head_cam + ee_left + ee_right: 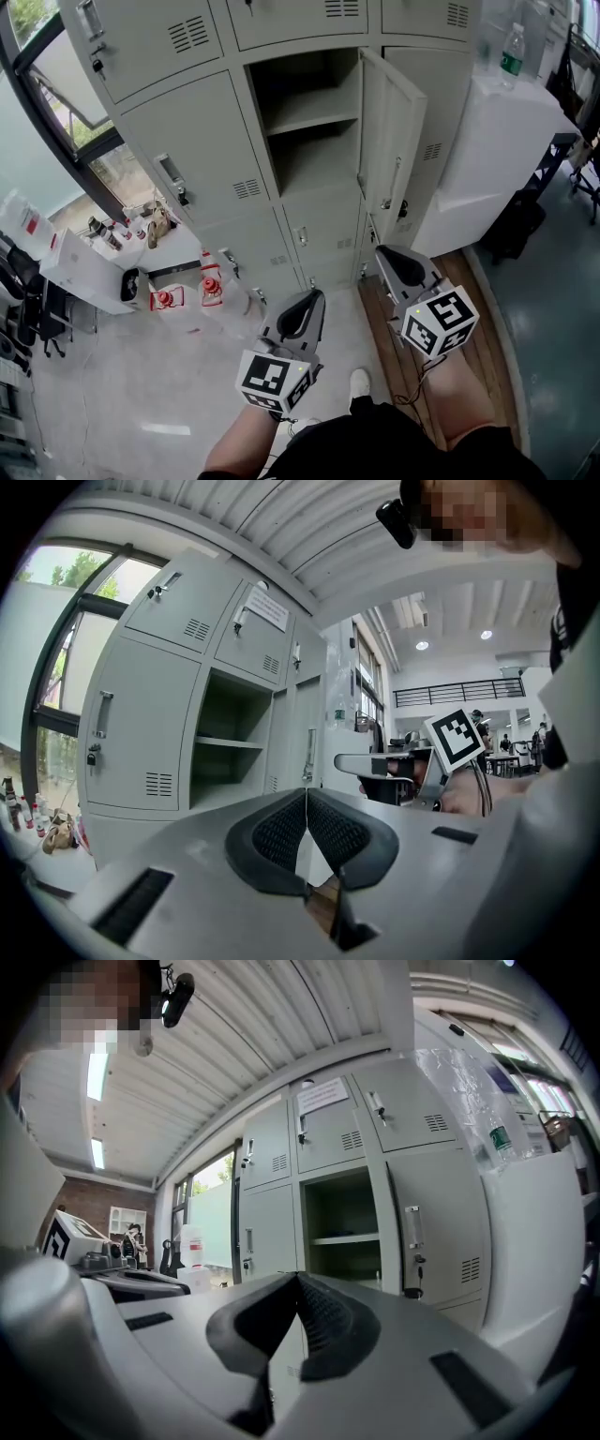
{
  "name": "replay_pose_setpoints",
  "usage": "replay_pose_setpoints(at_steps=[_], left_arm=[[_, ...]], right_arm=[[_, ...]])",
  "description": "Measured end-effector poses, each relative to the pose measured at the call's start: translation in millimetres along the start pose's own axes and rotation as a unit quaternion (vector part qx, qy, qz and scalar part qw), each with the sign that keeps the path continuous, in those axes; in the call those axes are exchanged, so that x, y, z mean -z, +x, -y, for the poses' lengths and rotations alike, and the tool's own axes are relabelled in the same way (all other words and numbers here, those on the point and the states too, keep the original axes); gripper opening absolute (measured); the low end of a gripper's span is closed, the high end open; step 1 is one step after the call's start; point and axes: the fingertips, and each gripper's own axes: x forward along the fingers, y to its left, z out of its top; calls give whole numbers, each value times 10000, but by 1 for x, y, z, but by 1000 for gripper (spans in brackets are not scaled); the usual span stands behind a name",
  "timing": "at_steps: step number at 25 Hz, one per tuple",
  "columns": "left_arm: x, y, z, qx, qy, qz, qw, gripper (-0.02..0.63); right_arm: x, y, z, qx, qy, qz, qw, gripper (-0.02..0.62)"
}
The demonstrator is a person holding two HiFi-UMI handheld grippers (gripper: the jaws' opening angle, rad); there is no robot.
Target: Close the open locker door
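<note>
Approach: locker door point(389, 141) stands swung out, right of its open compartment point(309, 122). Left hand-held gripper point(300, 319) and right hand-held gripper point(405, 267) are closed, empty. Push door's outer face near free edge until flush

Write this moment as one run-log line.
locker door: open | left gripper: shut, empty | right gripper: shut, empty | door contact: none

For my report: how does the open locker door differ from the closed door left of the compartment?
The open locker door juts outward, exposing a shelf; the closed door lies flush. The open locker door stands right of the compartment, the closed door left. Both are pale grey.
</note>
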Motion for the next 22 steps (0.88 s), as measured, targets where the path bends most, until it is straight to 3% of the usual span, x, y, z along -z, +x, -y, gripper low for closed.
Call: replay_pose_setpoints(at_steps=[9, 14, 22], left_arm=[[-3, 44, 2, 76, 58, -29, 9999, 17], [-8, 60, 2, 47, 75, -9, 10000, 17], [-10, 78, 2, -64, 75, 0, 10000, 17]], right_arm=[[-10, 7, 63, 434, 148, 219, 9987, 54], [-18, 12, 83, 462, 107, 281, 9985, 54], [-23, 28, 103, 301, 67, 260, 9992, 158]])
